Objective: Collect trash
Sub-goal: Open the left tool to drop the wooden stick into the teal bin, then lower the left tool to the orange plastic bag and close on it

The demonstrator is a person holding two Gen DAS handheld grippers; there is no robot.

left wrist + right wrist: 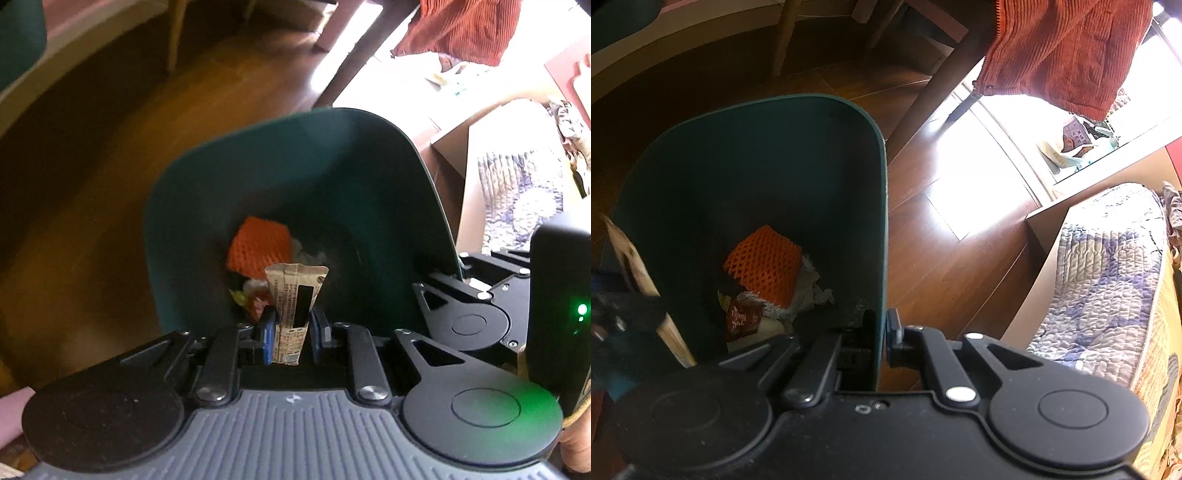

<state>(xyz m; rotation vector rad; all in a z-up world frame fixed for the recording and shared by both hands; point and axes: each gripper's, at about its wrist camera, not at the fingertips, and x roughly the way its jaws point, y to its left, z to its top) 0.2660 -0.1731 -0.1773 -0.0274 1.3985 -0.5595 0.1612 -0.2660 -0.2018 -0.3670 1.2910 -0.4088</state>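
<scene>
A dark green trash bin [288,177] stands on the wooden floor. My left gripper [293,328] is shut on a beige snack wrapper [295,299] and holds it upright over the bin's mouth. Inside the bin lie an orange foam net [258,247], white crumpled paper and other wrappers. My right gripper [881,332] is shut on the bin's right wall [879,221], one finger inside, one outside. In the right wrist view the bin's inside shows the orange net [764,258] and a red wrapper [740,319]; the beige wrapper [631,258] shows blurred at the left.
A bed with a patterned quilt [1108,277] stands to the right. An orange corduroy garment [1067,48] hangs above over a dark table leg [942,88]. Chair legs [783,37] stand at the back. Sunlit wooden floor [960,184] lies past the bin.
</scene>
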